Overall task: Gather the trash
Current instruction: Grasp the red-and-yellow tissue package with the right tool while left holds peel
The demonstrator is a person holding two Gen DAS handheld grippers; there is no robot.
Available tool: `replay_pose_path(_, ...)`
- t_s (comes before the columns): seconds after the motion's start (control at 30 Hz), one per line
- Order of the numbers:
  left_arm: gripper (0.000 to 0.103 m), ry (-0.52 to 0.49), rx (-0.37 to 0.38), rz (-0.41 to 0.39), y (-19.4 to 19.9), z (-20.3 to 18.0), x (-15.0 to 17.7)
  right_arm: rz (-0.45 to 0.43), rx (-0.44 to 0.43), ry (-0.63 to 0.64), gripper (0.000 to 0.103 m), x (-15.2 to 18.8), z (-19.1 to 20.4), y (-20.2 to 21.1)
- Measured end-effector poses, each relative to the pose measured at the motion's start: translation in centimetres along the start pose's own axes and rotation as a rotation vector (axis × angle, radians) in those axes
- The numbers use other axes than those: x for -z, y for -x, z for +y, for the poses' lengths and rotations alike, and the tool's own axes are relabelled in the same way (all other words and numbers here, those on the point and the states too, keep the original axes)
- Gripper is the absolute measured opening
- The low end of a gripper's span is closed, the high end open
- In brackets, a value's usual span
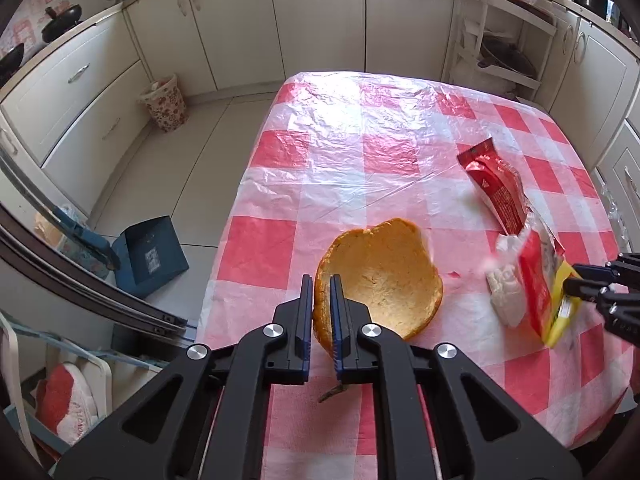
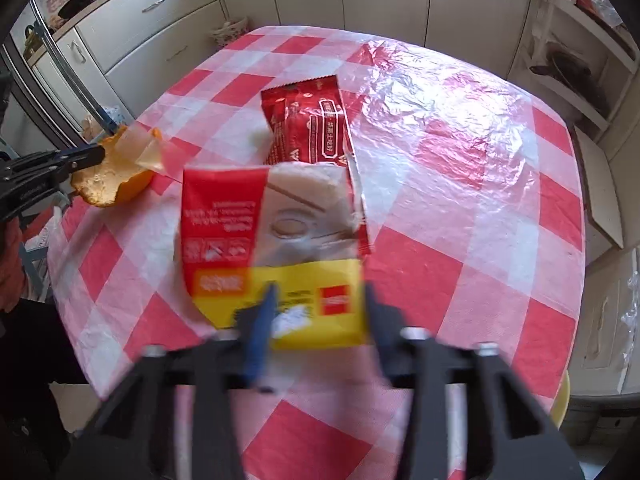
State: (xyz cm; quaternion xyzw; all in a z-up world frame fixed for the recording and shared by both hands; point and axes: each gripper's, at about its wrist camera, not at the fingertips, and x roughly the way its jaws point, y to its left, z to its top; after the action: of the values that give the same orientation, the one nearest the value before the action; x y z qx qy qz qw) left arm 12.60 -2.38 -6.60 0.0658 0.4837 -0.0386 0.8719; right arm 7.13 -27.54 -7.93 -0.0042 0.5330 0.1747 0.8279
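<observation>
My left gripper [image 1: 321,312] is shut on the rim of a large orange fruit peel [image 1: 384,276], bowl-shaped, held at the table's near left part; it also shows in the right wrist view [image 2: 116,176]. My right gripper [image 2: 318,316] straddles the yellow end of a red, white and yellow packet [image 2: 272,240], with a finger on each side of it; the view is blurred, so the grip is unclear. The packet also shows in the left wrist view [image 1: 540,292]. A red foil wrapper [image 2: 312,128] lies just beyond it, seen too in the left wrist view [image 1: 496,184].
The table [image 1: 360,140] has a red and white checked plastic cover. A floral waste basket [image 1: 166,104] stands on the floor by the cabinets at the far left. A blue dustpan [image 1: 150,256] lies on the floor left of the table. Cabinets ring the room.
</observation>
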Motion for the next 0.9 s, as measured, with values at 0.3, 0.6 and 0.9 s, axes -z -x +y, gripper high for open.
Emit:
replay_pose_path(0.3,0.024,0.102,0.064,0.102,-2.7,1.6,0.7,-0.028,-0.107,-0.098,0.025,-0.1,-1.6,1.9)
replay_pose_path(0.6,0.031,0.108,0.058,0.091,-3.1,1.6,1.0,0.013,0.016,0.042,0.036,0.5,1.9,-0.4)
replay_pose_path(0.9,0.008,0.086,0.140,0.007,-0.3,1.0,0.4,-0.122,-0.147,-0.017,0.001,-0.3,1.5,3.9)
